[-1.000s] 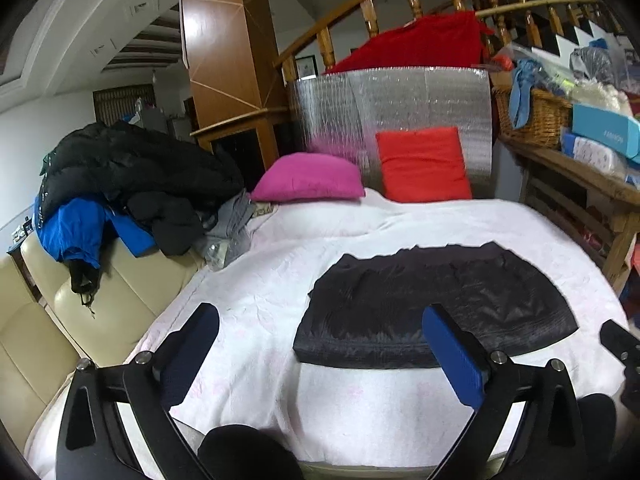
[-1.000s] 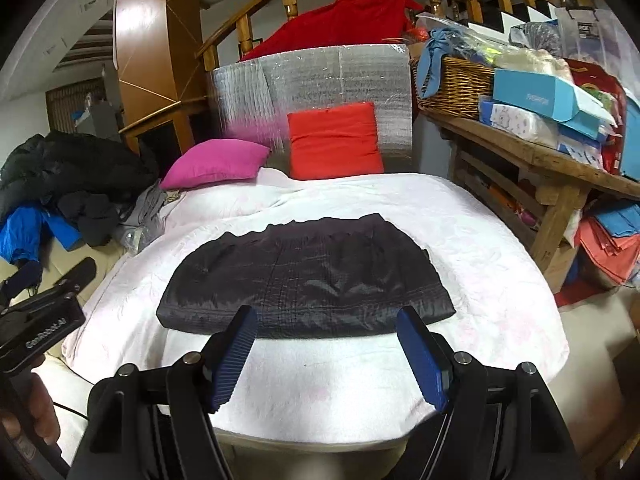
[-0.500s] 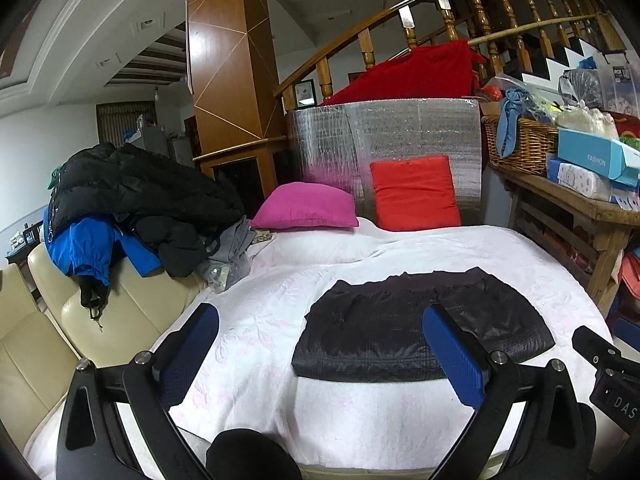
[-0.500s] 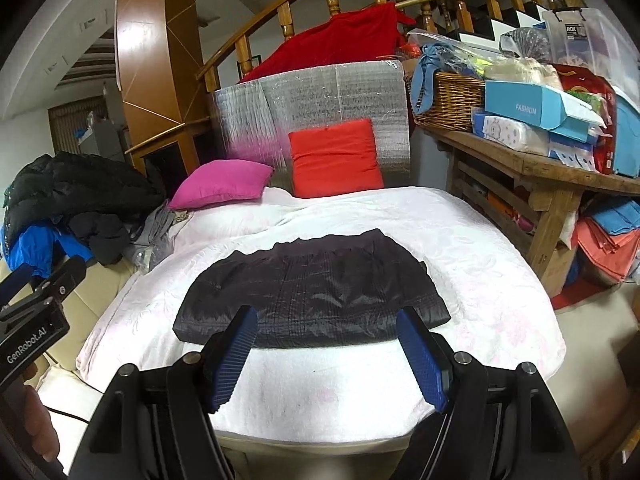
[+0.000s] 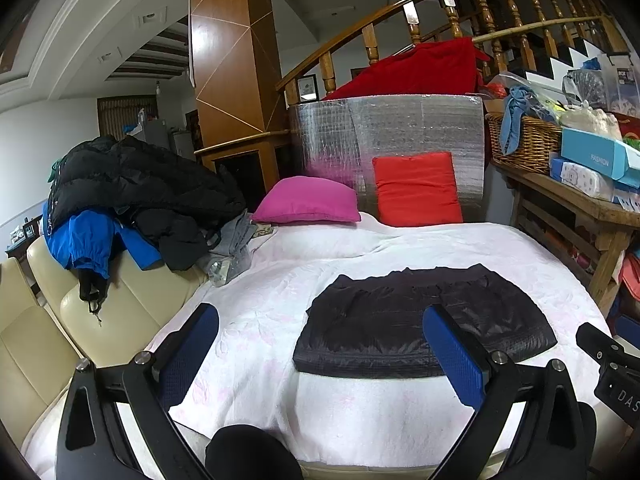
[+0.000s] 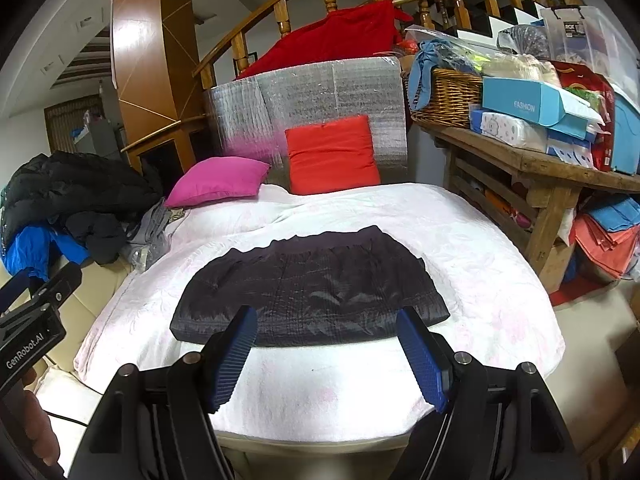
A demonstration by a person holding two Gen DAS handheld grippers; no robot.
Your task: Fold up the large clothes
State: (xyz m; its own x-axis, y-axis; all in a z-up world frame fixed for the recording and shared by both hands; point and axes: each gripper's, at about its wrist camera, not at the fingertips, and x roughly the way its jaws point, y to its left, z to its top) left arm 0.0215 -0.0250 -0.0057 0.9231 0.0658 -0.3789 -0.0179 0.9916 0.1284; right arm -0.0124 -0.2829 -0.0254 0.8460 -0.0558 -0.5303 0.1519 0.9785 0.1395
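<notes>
1. The black garment point(image 5: 424, 328) lies flat on the white blanket point(image 5: 360, 412) of the bed. It sits in the middle of the bed, well in front of the red pillow point(image 5: 416, 188) and the pink pillow point(image 5: 308, 200).
2. The garment looks like a neat, short shape with straight edges. I think it is already folded at least once, and it may be done. I cannot tell how many folds are inside it.
3. What may be left is one more fold to make it smaller, or moving it away to a pile. A heap of dark and blue coats point(image 5: 120, 200) sits on the sofa, to the left of the garment. Those look like they are not folded yet.
4. The left hand-held gripper point(image 5: 320, 354) hangs above the near edge of the bed, on the near side of the garment. Its two blue pads are wide apart and hold nothing. It does not touch the garment.
5. The right hand-held gripper point(image 6: 326, 354) is also on the near side of the garment, pointing a bit down at it. Its pads are wide apart too, with nothing between them.
6. Both grippers are side by side, near each other, and both are off the cloth
</notes>
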